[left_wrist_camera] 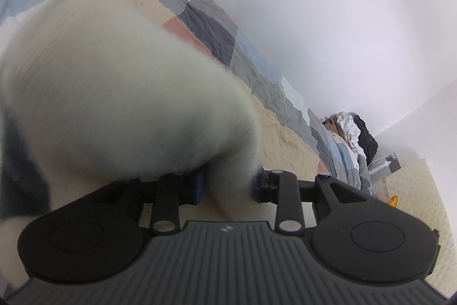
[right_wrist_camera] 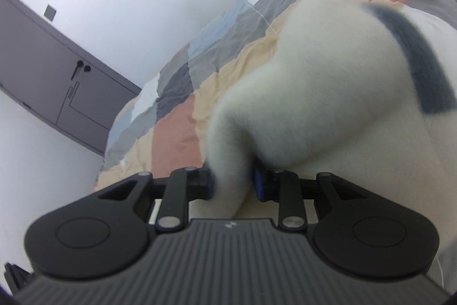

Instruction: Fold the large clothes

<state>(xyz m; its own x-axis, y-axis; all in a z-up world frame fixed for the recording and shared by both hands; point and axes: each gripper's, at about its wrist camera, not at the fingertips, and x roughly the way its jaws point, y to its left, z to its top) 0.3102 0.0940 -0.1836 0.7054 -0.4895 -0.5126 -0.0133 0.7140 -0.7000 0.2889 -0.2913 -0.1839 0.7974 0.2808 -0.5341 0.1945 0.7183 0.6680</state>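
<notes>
A fluffy white garment (left_wrist_camera: 114, 90), blurred, fills the left wrist view and hangs above a patchwork quilt (left_wrist_camera: 200, 16). My left gripper (left_wrist_camera: 228, 186) is shut on a bunched edge of it, the fabric squeezed between the blue pads (left_wrist_camera: 200, 187). In the right wrist view the same white garment (right_wrist_camera: 328, 90) carries a dark band (right_wrist_camera: 414, 62). My right gripper (right_wrist_camera: 232, 185) is shut on another bunched edge, pinched between its blue pads (right_wrist_camera: 258, 185). A dark patch (left_wrist_camera: 22, 185) of the garment shows at the left edge. The fingertips are mostly hidden by the fabric.
The quilt (right_wrist_camera: 177, 127) covers a bed that runs along a white wall (left_wrist_camera: 328, 19). A grey door (right_wrist_camera: 57, 76) stands beyond the bed's end. A box of heaped clothes (left_wrist_camera: 354, 130) sits past the other end, beside a pale yellow floor mat (left_wrist_camera: 414, 190).
</notes>
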